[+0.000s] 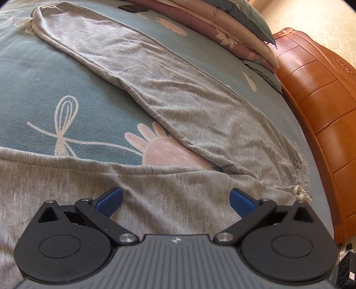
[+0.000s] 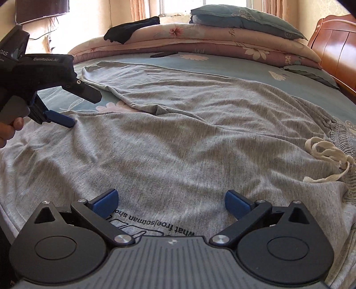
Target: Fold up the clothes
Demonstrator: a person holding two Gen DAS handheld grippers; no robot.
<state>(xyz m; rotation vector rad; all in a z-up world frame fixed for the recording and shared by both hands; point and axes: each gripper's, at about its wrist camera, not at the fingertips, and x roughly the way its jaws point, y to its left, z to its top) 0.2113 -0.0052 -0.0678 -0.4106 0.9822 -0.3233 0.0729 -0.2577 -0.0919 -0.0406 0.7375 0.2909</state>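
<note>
Grey trousers (image 2: 178,137) lie spread on the blue patterned bedsheet (image 2: 244,69). One leg (image 1: 133,66) runs away toward the far side. The gathered waistband with a white drawstring (image 2: 327,153) lies at the right; the drawstring (image 1: 300,193) also shows in the left wrist view. Black printed lettering (image 2: 155,224) sits on the near fabric. My right gripper (image 2: 171,200) hangs open just above that print, nothing between its blue pads. My left gripper (image 1: 175,197) is open over the other leg; its blue finger (image 2: 59,119) touches the cloth at the left, held by a hand (image 2: 9,131).
Folded quilts (image 2: 200,37) and a blue pillow (image 2: 244,17) are stacked along the far side of the bed, with a black garment (image 2: 131,29) on top. A dark flat device (image 2: 163,54) lies on the sheet. The wooden headboard (image 1: 316,89) bounds the right side.
</note>
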